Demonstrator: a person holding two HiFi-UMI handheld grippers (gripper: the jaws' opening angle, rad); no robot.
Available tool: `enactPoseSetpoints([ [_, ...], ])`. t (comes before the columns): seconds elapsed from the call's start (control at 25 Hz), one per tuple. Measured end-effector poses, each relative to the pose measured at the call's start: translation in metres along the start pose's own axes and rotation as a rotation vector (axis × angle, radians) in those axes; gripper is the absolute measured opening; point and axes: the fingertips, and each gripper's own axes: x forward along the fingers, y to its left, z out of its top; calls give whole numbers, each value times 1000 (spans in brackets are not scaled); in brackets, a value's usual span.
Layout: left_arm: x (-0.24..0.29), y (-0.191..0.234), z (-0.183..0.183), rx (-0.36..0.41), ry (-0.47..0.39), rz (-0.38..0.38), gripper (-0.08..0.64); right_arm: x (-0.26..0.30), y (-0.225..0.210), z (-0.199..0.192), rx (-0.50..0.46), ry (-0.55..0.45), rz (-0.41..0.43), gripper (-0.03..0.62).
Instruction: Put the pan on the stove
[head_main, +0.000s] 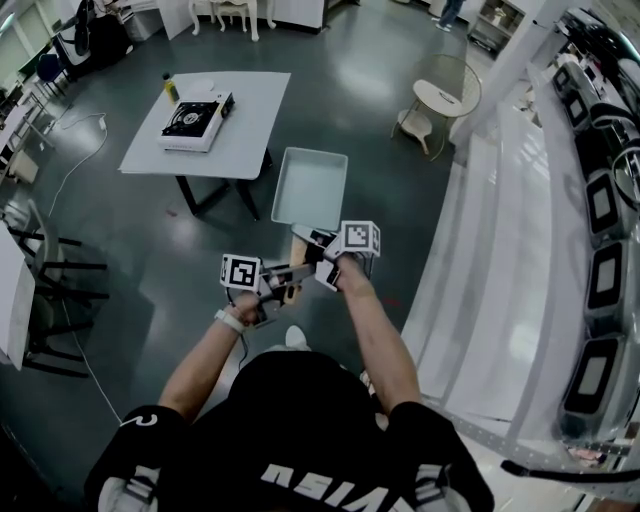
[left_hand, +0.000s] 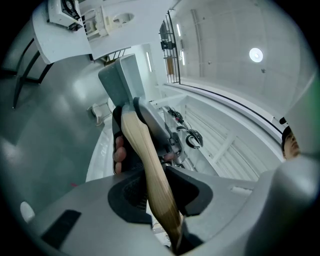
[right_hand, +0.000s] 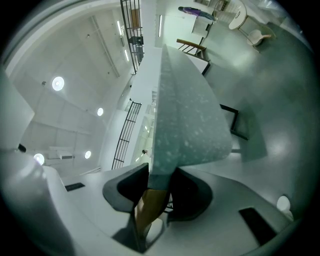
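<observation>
Forearms are reaching forward from the person's body at the bottom of the head view, each hand bearing one gripper. Left gripper (head_main: 288, 274) is clamping the wooden handle (head_main: 300, 234) near its free end; its own view is showing both pads pressing on the wood. Right gripper (head_main: 320, 246) is clamping the same handle further forward, close to where the wood is joining the pan (head_main: 308, 185); its own view is showing the pads closing on that junction, with the grey pan body rising straight ahead of the jaws.

Pan status: it is hanging in the air over the floor (head_main: 130, 250), level and open side up, and is looking empty. It is resting on nothing; the two grippers are providing the only support.

Target status: the stove (head_main: 197, 118) is sitting on the white table (head_main: 255, 130) at the upper left of the head view. Its top is showing no cookware. Table and pan are standing well apart, with bare floor lying between them.

Progress assessment: pick-up is looking complete, since both grips are seated and the pan is clear of any surface. Placement is not yet done. Remaining work, as judged from this layout: bringing the pan across to the table, lining it up over the stove, lowering it onto the top, and letting go with both grippers.
</observation>
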Motion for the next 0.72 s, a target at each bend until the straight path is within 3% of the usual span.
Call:
enactPoseSetpoints([
  [0.52, 12, 10, 31, 10, 7, -3, 86, 9, -10, 33, -26, 3, -2, 110],
  [0.72, 7, 19, 40, 4, 1, 31, 86, 18, -14, 40, -20, 9, 2, 110],
])
